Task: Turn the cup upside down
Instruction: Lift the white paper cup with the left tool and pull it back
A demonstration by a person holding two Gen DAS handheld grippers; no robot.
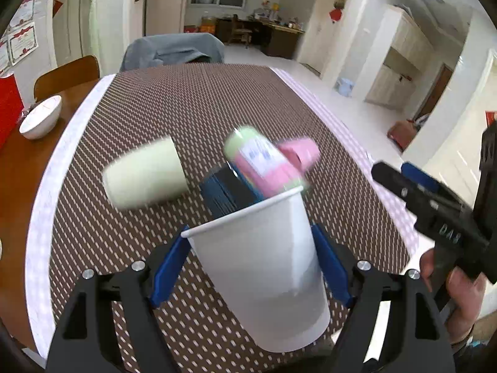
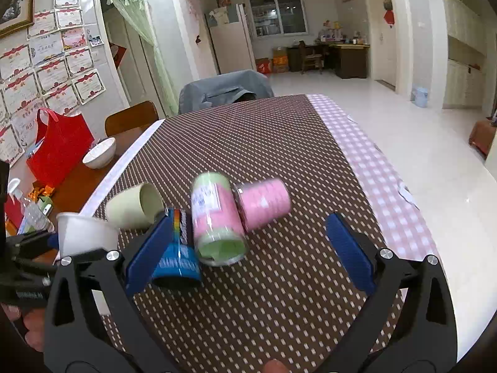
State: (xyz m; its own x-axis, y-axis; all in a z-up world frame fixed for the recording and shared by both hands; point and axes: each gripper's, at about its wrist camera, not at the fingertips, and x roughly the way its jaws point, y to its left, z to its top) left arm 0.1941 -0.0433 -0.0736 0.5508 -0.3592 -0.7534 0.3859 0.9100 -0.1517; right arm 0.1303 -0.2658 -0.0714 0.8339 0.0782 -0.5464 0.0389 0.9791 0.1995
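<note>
My left gripper (image 1: 251, 267) is shut on a white paper cup (image 1: 264, 276) and holds it above the table, tilted, with its rim pointing away from me. The cup also shows at the left edge of the right wrist view (image 2: 84, 233), rim up. My right gripper (image 2: 251, 248) is open and empty, low over the dotted brown tablecloth (image 2: 264, 149); it shows in the left wrist view (image 1: 403, 180) to the right of the cup. A pale green cup (image 2: 133, 206) lies on its side to the left.
A blue mug (image 2: 177, 264) stands upside down by my right gripper's left finger. A pink-and-green wrapped roll (image 2: 217, 220) and a pink roll (image 2: 264, 203) lie beside it. A white bowl (image 2: 99, 152) and red bag (image 2: 60, 149) sit at the left on bare wood.
</note>
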